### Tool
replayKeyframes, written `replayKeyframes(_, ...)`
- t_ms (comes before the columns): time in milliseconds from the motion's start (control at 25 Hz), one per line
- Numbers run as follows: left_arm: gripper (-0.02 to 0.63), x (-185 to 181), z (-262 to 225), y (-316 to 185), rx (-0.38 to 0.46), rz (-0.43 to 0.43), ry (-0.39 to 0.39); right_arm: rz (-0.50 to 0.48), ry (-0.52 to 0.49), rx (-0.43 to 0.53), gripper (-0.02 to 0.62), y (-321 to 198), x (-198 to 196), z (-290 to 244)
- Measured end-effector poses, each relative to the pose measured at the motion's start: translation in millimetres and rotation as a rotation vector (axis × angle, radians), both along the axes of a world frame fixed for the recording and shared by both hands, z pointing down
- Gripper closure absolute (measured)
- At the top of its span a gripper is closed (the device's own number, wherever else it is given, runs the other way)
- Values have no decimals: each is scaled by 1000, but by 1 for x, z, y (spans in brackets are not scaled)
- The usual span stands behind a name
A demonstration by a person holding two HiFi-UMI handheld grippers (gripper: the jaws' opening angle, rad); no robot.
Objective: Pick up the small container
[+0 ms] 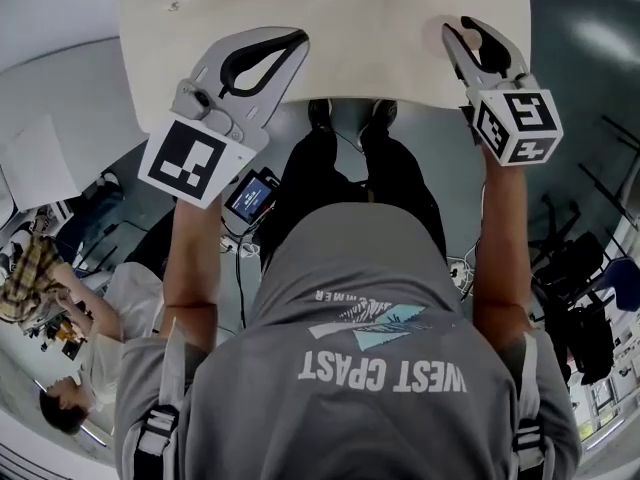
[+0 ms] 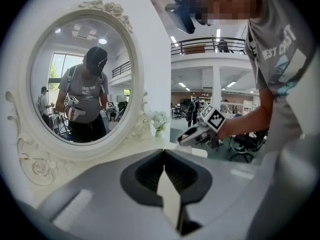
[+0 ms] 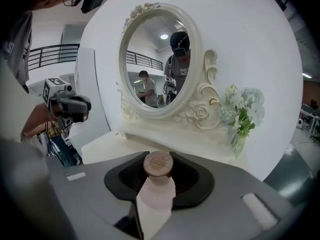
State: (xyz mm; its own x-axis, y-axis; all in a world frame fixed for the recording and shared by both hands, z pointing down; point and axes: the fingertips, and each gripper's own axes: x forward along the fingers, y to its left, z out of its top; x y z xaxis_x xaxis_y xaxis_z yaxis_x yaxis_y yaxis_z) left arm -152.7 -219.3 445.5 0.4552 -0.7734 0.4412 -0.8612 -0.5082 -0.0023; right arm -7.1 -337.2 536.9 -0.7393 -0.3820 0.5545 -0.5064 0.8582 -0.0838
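Note:
The small container [image 3: 157,189] is a pale pink bottle with a round wooden cap [image 3: 158,164]. It sits upright between the jaws of my right gripper [image 3: 160,156], which are shut on its sides. Its base is hidden, so I cannot tell whether it rests on the table. In the head view the right gripper [image 1: 466,26] reaches over the right part of the light wooden table [image 1: 350,28], and I cannot make out the container there. My left gripper [image 2: 164,153] is shut with nothing in it and hovers over the table's left part [image 1: 298,38].
An oval mirror [image 3: 160,59] in an ornate cream frame stands on a white base at the back of the table. A glass vase of pale flowers [image 3: 242,116] stands to its right. People and office furniture surround the table.

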Motion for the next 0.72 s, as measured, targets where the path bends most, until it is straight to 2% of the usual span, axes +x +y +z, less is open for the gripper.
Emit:
replayKeyframes(440,603,15,-69,26,104,32,-15,40,-71,96,466,29,27,-108)
replayKeyframes(720,603,55,-135,76,155,50,-28,55,-116,131,466,85,71,-194)
